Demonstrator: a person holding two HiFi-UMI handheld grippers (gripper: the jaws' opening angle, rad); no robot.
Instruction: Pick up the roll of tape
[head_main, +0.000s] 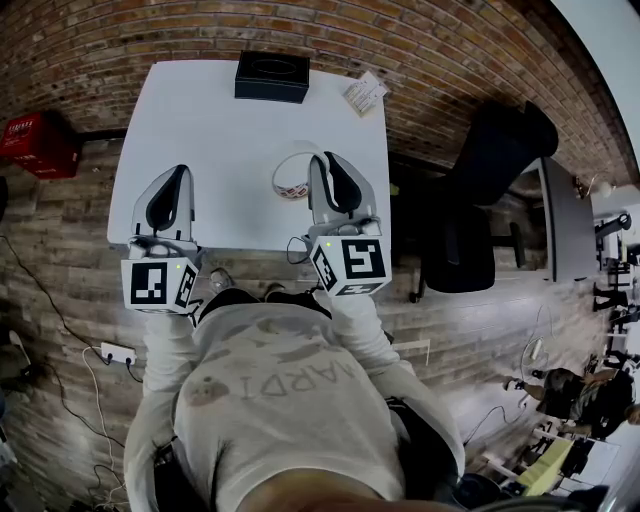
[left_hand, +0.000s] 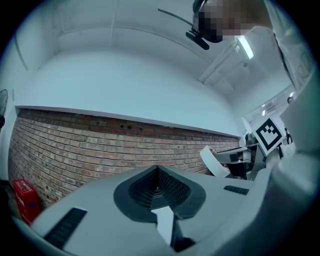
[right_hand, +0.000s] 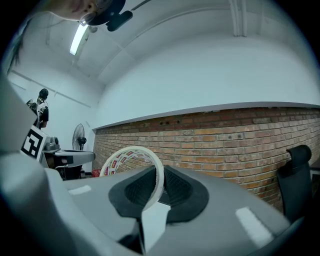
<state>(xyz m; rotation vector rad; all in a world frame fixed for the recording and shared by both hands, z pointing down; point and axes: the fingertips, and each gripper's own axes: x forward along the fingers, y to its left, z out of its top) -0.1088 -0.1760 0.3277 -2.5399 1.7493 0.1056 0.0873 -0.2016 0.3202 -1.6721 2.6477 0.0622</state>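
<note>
While the head view looks steeply down, both forearms in pale sleeves reach forward from the body and the two grippers lie side by side over the near part of the white table (head_main: 220, 120), pointing toward its far edge. At the tip of the right gripper (head_main: 322, 162) sits the roll of tape (head_main: 285, 187), a thin ring that spreads out to that gripper's left, toward the left gripper (head_main: 180, 172), with its hole facing roughly upward so it reads as an open oval. Whether it clears the tabletop cannot be told from here. Well ahead of both tips lie a black box (head_main: 272, 77) and a small packet (head_main: 366, 92). Seen in the left gripper view, the left gripper (left_hand: 157, 172) is level, its jaws pressed together with nothing between them. The roll (left_hand: 212, 161) shows off to its right as a leaning white band against the brick wall (left_hand: 100, 150). Seen in the right gripper view, the right gripper (right_hand: 159, 176) is clenched on the ring's wall. The band runs upright between the two jaws, then curves away left, its red-printed inner face (right_hand: 127, 156) turned toward the camera.
</note>
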